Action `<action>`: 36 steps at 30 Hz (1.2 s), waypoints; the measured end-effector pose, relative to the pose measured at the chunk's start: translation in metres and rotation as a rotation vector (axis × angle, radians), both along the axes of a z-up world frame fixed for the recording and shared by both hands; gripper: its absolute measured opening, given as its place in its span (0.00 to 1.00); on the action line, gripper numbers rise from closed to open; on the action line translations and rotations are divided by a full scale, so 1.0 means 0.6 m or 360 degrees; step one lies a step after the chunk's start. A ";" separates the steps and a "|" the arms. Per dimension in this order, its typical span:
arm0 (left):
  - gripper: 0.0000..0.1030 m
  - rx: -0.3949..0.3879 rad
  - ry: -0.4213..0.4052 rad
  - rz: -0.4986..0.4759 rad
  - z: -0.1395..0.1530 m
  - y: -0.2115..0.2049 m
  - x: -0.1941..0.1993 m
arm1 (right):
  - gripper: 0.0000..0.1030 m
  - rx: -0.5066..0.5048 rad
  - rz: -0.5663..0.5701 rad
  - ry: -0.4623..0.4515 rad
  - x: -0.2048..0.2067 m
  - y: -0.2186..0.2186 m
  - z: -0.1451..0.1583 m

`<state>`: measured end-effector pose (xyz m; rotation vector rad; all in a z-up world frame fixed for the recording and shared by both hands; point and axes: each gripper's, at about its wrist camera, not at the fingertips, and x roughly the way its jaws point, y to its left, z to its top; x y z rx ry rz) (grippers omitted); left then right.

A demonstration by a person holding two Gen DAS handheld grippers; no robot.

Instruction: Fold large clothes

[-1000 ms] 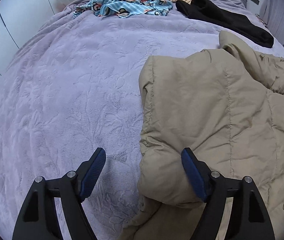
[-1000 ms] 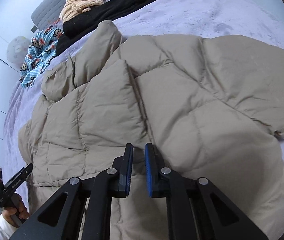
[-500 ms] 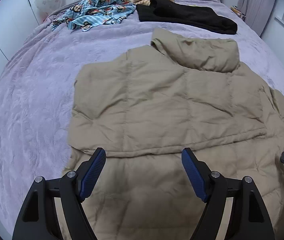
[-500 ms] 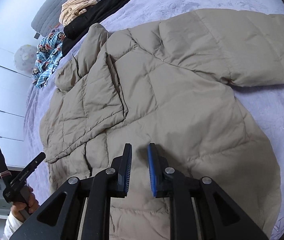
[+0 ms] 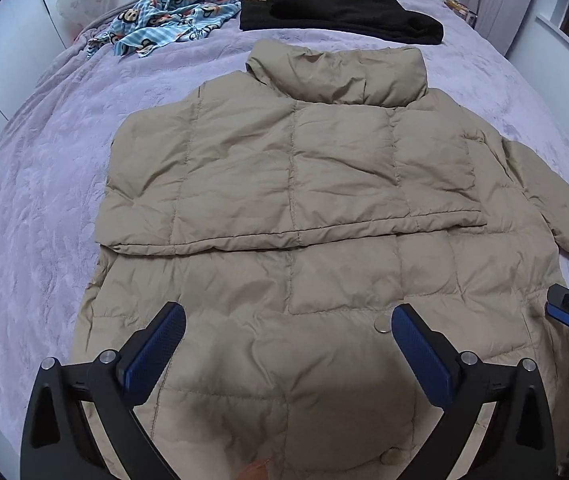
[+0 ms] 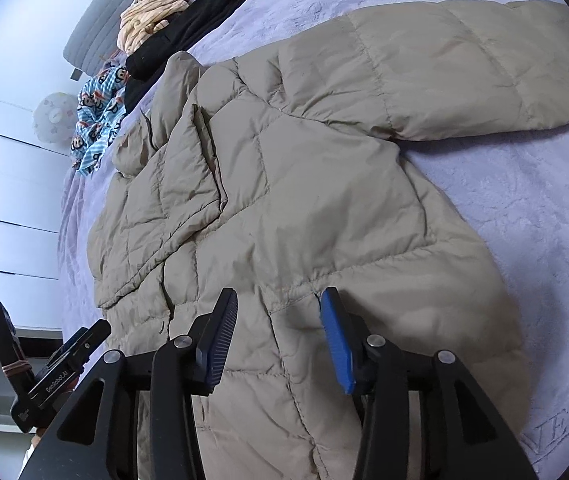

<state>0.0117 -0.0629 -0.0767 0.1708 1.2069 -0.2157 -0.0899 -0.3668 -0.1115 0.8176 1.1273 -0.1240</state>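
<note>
Khaki quilted puffer jacket (image 5: pixel 292 208) lies spread on the lilac plush bedspread (image 5: pixel 44 184), its left side folded across the chest and its other sleeve (image 6: pixel 464 64) stretched out flat. Above the hem the left gripper (image 5: pixel 288 348) hovers with its blue-padded fingers wide apart, holding nothing. The right gripper (image 6: pixel 278 340) hangs over the jacket's lower edge, fingers likewise apart. Printed lettering on the left gripper's body in the right wrist view seems to read "GenRobot.AI". Embroidered letters (image 6: pixel 556 428) on the bedspread are only partly legible. A black garment (image 5: pixel 340 16) and a monkey-print cloth (image 5: pixel 168 12) lie near the headboard.
</note>
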 end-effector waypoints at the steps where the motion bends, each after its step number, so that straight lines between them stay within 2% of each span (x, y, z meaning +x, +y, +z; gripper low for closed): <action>1: 1.00 -0.0010 0.0004 0.0001 -0.001 0.000 0.001 | 0.50 0.0000 -0.0006 -0.0001 -0.004 0.000 0.000; 5: 1.00 -0.0039 0.0055 -0.0030 -0.021 -0.002 0.002 | 0.58 -0.0003 -0.0040 -0.0010 -0.018 0.001 0.001; 7: 1.00 -0.0073 0.0081 -0.0068 -0.025 -0.003 -0.001 | 0.73 0.0013 -0.0079 -0.0035 -0.028 0.001 0.004; 9: 1.00 -0.0081 0.0080 -0.0078 -0.025 -0.002 -0.006 | 0.79 0.0014 -0.0092 -0.0059 -0.037 0.003 0.009; 18: 1.00 -0.0152 0.0050 -0.0160 -0.005 0.006 -0.023 | 0.83 0.0035 -0.0227 -0.0099 -0.080 0.015 0.022; 20: 1.00 -0.0163 0.0045 -0.0166 0.000 0.010 -0.026 | 0.89 0.0050 -0.0267 -0.0117 -0.092 0.014 0.025; 21: 1.00 -0.0182 0.0039 -0.0172 0.004 0.012 -0.028 | 0.97 0.0059 -0.0287 -0.0126 -0.098 0.013 0.027; 22: 1.00 -0.0195 0.0029 -0.0179 0.007 0.013 -0.029 | 1.00 0.0069 -0.0310 -0.0139 -0.104 0.011 0.030; 29: 1.00 -0.0214 0.0048 -0.0227 0.009 -0.003 -0.039 | 1.00 0.0040 -0.0413 -0.0201 -0.140 -0.015 0.059; 36: 1.00 -0.0190 0.0081 -0.0242 0.002 -0.078 -0.052 | 1.00 0.0231 -0.0597 -0.0291 -0.173 -0.105 0.052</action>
